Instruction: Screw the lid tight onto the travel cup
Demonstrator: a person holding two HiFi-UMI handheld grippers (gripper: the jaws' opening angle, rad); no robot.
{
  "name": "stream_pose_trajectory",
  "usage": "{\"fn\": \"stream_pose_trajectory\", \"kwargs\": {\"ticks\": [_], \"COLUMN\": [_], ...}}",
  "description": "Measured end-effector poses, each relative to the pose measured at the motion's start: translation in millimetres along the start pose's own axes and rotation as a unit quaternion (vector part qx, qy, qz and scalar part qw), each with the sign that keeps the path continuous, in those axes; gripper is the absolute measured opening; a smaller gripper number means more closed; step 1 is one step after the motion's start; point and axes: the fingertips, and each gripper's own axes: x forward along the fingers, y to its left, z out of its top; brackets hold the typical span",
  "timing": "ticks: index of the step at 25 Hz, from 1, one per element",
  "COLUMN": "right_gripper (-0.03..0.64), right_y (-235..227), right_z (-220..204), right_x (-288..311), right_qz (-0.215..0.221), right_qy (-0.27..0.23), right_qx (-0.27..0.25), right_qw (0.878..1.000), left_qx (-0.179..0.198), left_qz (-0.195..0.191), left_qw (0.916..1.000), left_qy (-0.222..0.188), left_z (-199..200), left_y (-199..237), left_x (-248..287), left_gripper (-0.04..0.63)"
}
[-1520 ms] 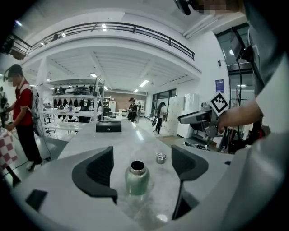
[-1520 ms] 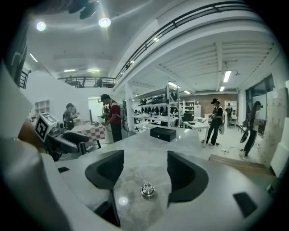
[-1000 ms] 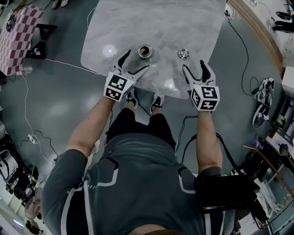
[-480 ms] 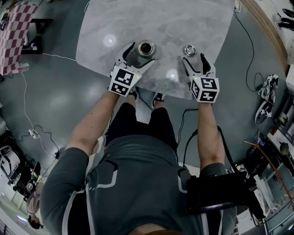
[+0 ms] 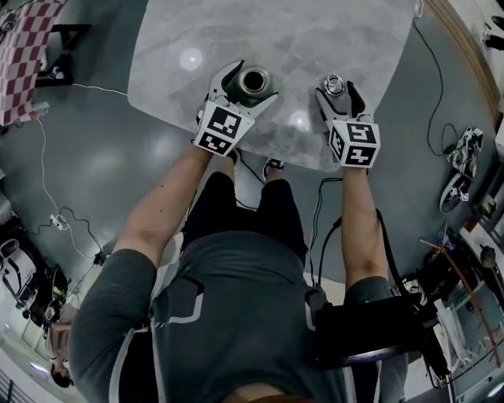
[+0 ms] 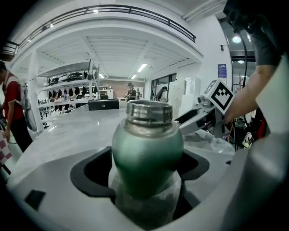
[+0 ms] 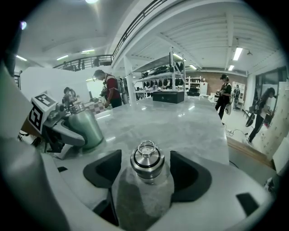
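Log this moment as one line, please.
left gripper: jaws around travel cup, contact unclear | right gripper: open, lid between jaws | travel cup uncapped | both standing on table

A big open lab hall: high white ceiling with strip lights, a railed mezzanine, shelving racks of gear, cables trailing over grey floor, people standing beyond a marble desk

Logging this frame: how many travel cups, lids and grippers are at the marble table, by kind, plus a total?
travel cup, green, open-mouthed: 1
lid, steel: 1
grippers: 2 (left gripper around the cup, right gripper around the lid)
Total: 4
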Motion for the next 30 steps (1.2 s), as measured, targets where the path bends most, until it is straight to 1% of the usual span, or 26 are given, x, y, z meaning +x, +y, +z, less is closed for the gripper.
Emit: {"fn": "stream_pose_trajectory", "kwargs": {"ticks": [7,10,15,16,17,21,23,26,28,30], "right_gripper": [0.325,0.324,0.322,0.316,0.281,0.279,0.279,0.279,0.279,0.279], "right_y": [0.4,-1.3,-5.8,-6.3,-6.7,-6.4,-8.5,-10.3,-7.8,-3.4], "right_z": [0.8,-0.7,-4.2,-4.2,-4.1,-2.0,-3.4,-7.3,-3.2,5.1], "right_x": [13.2,17.2,17.5,18.3,19.4,22.0,18.7,12.4,9.5,4.1], "right_qz": [0.006,0.001,-0.011,-0.015,-0.019,-0.024,-0.022,-0.014,-0.007,-0.002], "right_qy": [0.011,0.021,0.038,0.039,0.04,0.04,0.041,0.044,0.039,0.032], "right_qx": [-0.003,-0.004,-0.02,-0.023,-0.026,-0.028,-0.026,-0.012,-0.004,-0.007], "right_qw": [1.0,1.0,0.999,0.999,0.999,0.999,0.999,0.999,0.999,0.999], "left_qx": [0.018,0.028,0.023,0.023,0.024,0.017,0.019,0.029,0.027,0.033], "left_qz": [-0.027,-0.037,-0.048,-0.048,-0.048,-0.039,-0.041,-0.051,-0.056,-0.061], "left_qw": [0.9995,0.9988,0.998,0.9978,0.9978,0.9977,0.9976,0.9975,0.9976,0.9971], "left_qy": [-0.003,-0.014,-0.034,-0.038,-0.041,-0.054,-0.053,-0.039,-0.031,-0.032], "left_z": [4.3,9.6,17.7,18.2,18.5,20.5,21.6,20.4,22.5,30.6], "left_y": [-5.0,-9.0,-12.9,-12.2,-11.0,-3.7,-6.5,-14.5,-12.7,-11.9], "left_x": [14.8,18.7,21.2,21.1,20.9,20.4,20.6,22.7,22.7,17.7], "left_gripper": [0.423,0.422,0.422,0.422,0.422,0.413,0.403,0.4,0.4,0.4]}}
